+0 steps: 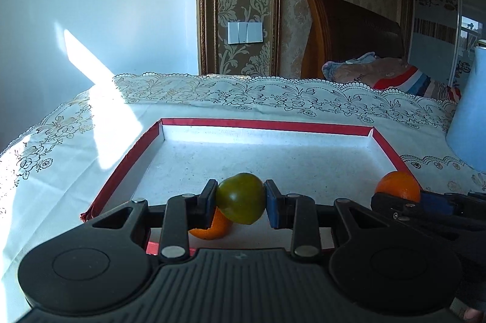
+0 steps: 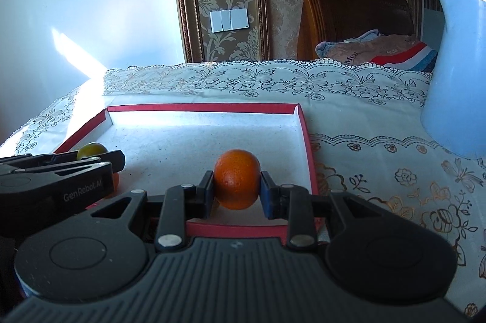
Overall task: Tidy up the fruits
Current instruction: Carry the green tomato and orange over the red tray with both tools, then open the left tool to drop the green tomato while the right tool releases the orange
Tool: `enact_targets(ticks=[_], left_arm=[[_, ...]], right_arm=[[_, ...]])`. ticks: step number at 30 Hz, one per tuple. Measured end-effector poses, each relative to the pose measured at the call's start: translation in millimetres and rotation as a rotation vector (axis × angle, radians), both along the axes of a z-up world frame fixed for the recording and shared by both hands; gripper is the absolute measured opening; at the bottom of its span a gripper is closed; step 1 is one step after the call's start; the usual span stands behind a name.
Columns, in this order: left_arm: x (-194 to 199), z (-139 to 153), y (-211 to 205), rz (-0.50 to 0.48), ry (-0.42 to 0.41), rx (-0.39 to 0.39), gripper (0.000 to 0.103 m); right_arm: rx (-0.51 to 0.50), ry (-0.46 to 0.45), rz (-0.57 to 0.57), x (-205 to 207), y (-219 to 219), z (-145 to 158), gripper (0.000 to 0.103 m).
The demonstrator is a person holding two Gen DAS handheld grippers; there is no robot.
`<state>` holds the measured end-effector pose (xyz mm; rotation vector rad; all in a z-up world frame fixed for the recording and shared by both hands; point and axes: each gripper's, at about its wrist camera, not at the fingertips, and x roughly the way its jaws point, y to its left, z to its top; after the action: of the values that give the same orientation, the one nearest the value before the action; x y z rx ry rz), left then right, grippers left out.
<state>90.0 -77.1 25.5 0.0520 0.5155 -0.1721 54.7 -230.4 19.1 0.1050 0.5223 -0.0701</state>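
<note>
My left gripper (image 1: pixel 240 198) is shut on a green fruit (image 1: pixel 241 197) above the near edge of a red-rimmed white tray (image 1: pixel 261 125). An orange (image 1: pixel 212 227) lies in the tray just under and behind that fruit. My right gripper (image 2: pixel 237 185) is shut on a second orange (image 2: pixel 237 182) over the tray's (image 2: pixel 200 107) near right part. The right gripper and its orange (image 1: pixel 398 185) show at the right of the left wrist view. The left gripper with the green fruit (image 2: pixel 91 150) shows at the left of the right wrist view.
The tray lies on a white lace tablecloth (image 1: pixel 273 98) with gold flowers. A pale blue jug (image 2: pixel 458 80) stands to the right of the tray. Behind the table are a wooden headboard (image 1: pixel 349 31), bedding, patterned wallpaper and a white wall with a sunlit patch.
</note>
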Motion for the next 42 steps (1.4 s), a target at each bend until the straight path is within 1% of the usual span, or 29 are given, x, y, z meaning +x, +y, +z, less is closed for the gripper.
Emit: enact_targets(ticks=[4, 8, 11, 16, 21, 32, 42], left_arm=[[5, -5, -7, -0.004, 0.021, 0.008, 0.032], [5, -9, -15, -0.011, 0.016, 0.028, 0.032], [7, -13, -21, -0.030, 0.017, 0.032, 0.032], [5, -16, -26, -0.039, 0.010, 0.042, 0.032], [6, -17, -26, -0.051, 0.017, 0.033, 0.032], [4, -19, -29, -0.031, -0.003, 0.044, 0.032], [3, -18, -27, -0.040, 0.001, 0.032, 0.033]], right_arm=[[-0.011, 0.021, 0.004, 2, -2, -4, 0.029], [-0.016, 0.048, -0.001, 6, -2, -10, 0.029], [0.000, 0.059, -0.004, 8, -5, -13, 0.030], [0.003, 0.057, -0.006, 7, -6, -14, 0.030], [0.011, 0.052, -0.013, 6, -8, -14, 0.030], [0.007, 0.046, -0.026, 7, -8, -16, 0.030], [0.015, 0.036, -0.023, 6, -9, -16, 0.031]])
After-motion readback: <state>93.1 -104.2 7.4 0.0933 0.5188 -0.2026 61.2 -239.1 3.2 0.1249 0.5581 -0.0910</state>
